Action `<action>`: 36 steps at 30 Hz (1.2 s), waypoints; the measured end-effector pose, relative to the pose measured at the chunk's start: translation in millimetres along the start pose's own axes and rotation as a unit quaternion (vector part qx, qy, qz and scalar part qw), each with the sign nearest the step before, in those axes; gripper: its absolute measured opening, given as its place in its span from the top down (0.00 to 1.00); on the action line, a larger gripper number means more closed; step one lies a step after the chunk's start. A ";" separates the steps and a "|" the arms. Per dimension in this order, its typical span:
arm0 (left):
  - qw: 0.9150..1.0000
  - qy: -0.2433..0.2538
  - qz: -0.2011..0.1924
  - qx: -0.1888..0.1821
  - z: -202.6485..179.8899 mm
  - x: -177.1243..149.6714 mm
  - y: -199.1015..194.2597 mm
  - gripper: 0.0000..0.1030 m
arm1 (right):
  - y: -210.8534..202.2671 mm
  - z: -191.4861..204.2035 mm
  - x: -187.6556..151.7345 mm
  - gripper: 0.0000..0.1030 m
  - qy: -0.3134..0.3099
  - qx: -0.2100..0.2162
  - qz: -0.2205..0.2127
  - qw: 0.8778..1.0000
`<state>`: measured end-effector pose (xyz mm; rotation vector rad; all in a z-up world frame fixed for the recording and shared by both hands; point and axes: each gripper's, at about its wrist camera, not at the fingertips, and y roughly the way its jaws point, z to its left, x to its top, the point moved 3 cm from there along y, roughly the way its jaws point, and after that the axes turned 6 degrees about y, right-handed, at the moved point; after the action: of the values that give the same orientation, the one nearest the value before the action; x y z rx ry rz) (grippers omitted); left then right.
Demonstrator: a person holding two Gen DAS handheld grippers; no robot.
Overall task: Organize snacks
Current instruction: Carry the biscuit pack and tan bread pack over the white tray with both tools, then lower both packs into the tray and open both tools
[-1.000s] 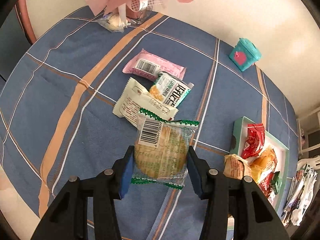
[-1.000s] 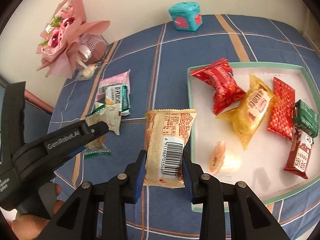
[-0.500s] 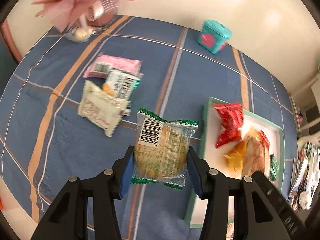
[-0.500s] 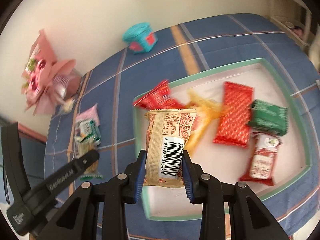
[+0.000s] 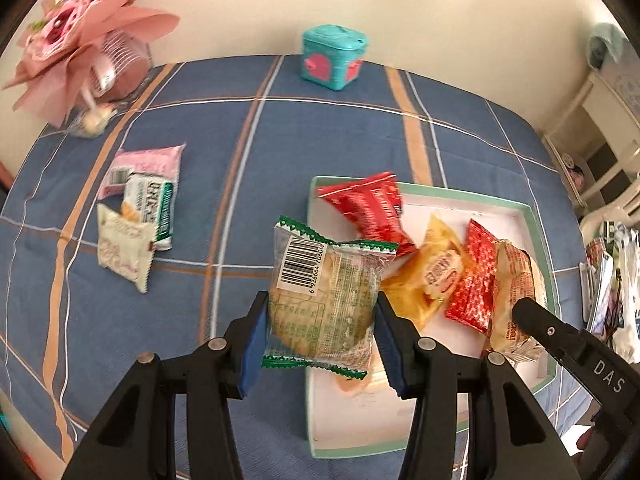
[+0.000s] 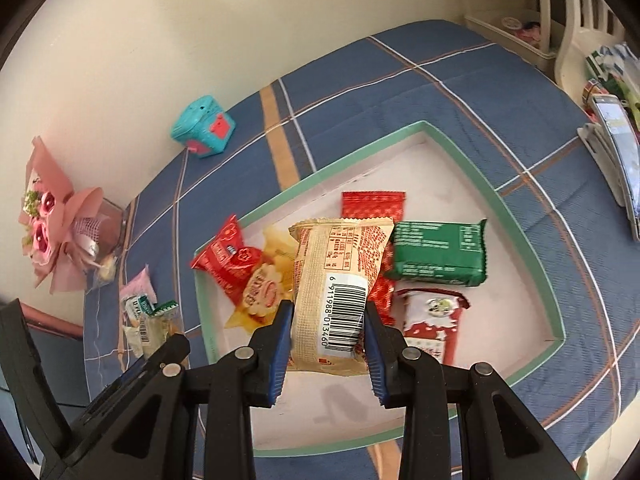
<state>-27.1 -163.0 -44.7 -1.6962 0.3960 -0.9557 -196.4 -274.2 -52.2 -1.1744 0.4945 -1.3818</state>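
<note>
left tool [image 5: 320,342] clamped on clear green-edged round biscuit packet [image 5: 326,300], over near rim of white green-rimmed tray [image 5: 532,216]; right tool [image 6: 326,350] clamped on tan barcoded cake packet [image 6: 336,284] above tray interior, both poised for drop-in.

A: The cloth [image 5: 320,140] on the bench looks woven and matt. The cracker packet [image 5: 326,300] is clear, glossy film.

B: The tan packet [image 6: 336,280] is duller, crinkled foil. The tray [image 6: 516,216] looks like smooth matt card, the box [image 5: 334,58] shiny plastic.
</note>
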 end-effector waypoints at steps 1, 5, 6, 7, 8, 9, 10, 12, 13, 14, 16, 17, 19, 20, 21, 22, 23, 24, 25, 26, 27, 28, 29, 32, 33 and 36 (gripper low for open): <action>1.000 0.005 0.000 0.000 -3.0 1.2 2.0 0.50 | 0.5 -1.2 0.4 0.65 0.000 -0.001 0.000 1.000; 1.000 0.011 0.007 0.000 -7.8 2.9 9.8 0.50 | 2.3 -0.7 0.5 0.65 -0.004 -0.003 0.004 1.000; 1.000 0.010 0.008 -0.001 -8.0 3.3 11.6 0.50 | 2.9 0.0 0.2 0.65 -0.006 -0.003 0.004 1.000; 1.000 0.009 0.009 -0.002 -8.6 3.6 13.5 0.50 | 3.4 0.9 -0.2 0.65 -0.007 -0.003 0.005 1.000; 1.000 0.009 0.009 -0.002 -9.6 4.0 15.7 0.50 | 3.6 1.5 -0.5 0.65 -0.009 -0.003 0.005 1.000; 1.000 0.010 0.009 -0.002 -10.3 4.3 16.9 0.50 | 3.8 2.8 -0.9 0.65 -0.012 -0.003 0.006 1.000; 1.000 0.010 0.008 -0.002 -10.9 4.9 18.1 0.50 | 4.0 3.5 -1.6 0.65 -0.013 -0.003 0.006 1.000; 1.000 0.011 0.006 -0.002 -12.6 5.9 20.7 0.50 | 4.9 4.9 -2.8 0.65 -0.016 -0.004 0.007 1.000; 1.000 0.011 0.006 -0.003 -13.5 6.4 21.8 0.50 | 5.4 5.3 -3.0 0.65 -0.017 -0.004 0.008 1.000; 1.000 0.012 0.005 -0.004 -13.8 6.2 22.9 0.50 | 5.9 5.5 -3.2 0.65 -0.018 -0.005 0.009 1.000; 1.000 0.013 0.003 -0.007 -15.2 7.6 24.7 0.50 | 6.4 5.7 -3.3 0.65 -0.019 -0.005 0.009 1.000; 1.000 0.013 0.001 -0.007 -15.8 8.4 25.4 0.50 | 6.6 5.7 -3.3 0.65 -0.019 -0.006 0.010 1.000; 1.000 0.014 -0.001 -0.009 -16.6 9.3 27.0 0.50 | 7.4 5.6 -3.1 0.65 -0.020 -0.006 0.011 1.000; 1.000 0.014 -0.002 -0.011 -16.8 9.8 27.9 0.50 | 8.3 5.7 -3.1 0.65 -0.021 -0.007 0.012 1.000; 1.000 0.014 -0.002 -0.012 -16.2 9.6 27.9 0.50 | 9.4 5.6 -3.1 0.65 -0.021 -0.008 0.014 1.000; 1.000 0.013 -0.002 -0.012 -16.0 10.0 29.1 0.50 | 10.5 5.4 -2.8 0.65 -0.021 -0.008 0.015 1.000; 1.000 0.011 -0.003 -0.012 -15.7 10.3 29.7 0.50 | 12.0 4.7 -2.4 0.65 -0.019 -0.008 0.017 1.000; 1.000 0.009 -0.005 -0.012 -15.2 10.6 30.2 0.50 | 13.5 3.8 -1.8 0.65 -0.018 -0.008 0.017 1.000; 1.000 0.008 -0.006 -0.013 -14.9 10.6 30.1 0.50 | 14.9 2.5 -1.1 0.65 -0.016 -0.007 0.018 1.000; 1.000 0.007 -0.008 -0.014 -15.1 11.2 30.5 0.50 | 15.8 1.5 -0.5 0.65 -0.014 -0.006 0.018 1.000; 1.000 0.007 -0.010 -0.015 -15.4 11.7 30.8 0.50 | 16.4 1.0 0.3 0.65 -0.015 -0.008 0.016 1.000; 1.000 0.007 -0.012 -0.017 -15.9 12.3 31.4 0.50 | 16.8 1.0 1.1 0.65 -0.018 -0.011 0.014 1.000; 1.000 0.007 -0.012 -0.018 -16.2 12.5 32.0 0.50 | 17.1 0.8 2.1 0.65 -0.019 -0.013 0.012 1.000; 1.000 0.005 -0.010 -0.022 -17.3 12.7 35.4 0.50 | 20.4 -0.4 5.8 0.65 -0.020 -0.015 0.009 1.000; 1.000 0.005 -0.009 -0.023 -17.5 13.0 36.9 0.50 | 22.0 -0.9 7.0 0.65 -0.020 -0.014 0.008 1.000; 1.000 0.004 -0.012 -0.022 -17.6 15.4 39.0 0.50 | 27.0 -1.7 10.0 0.65 -0.020 -0.015 0.007 1.000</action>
<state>-23.1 -198.4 -73.0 -1.7415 0.4054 -0.9782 -182.6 -289.8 -72.2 -1.2186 0.4951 -1.3403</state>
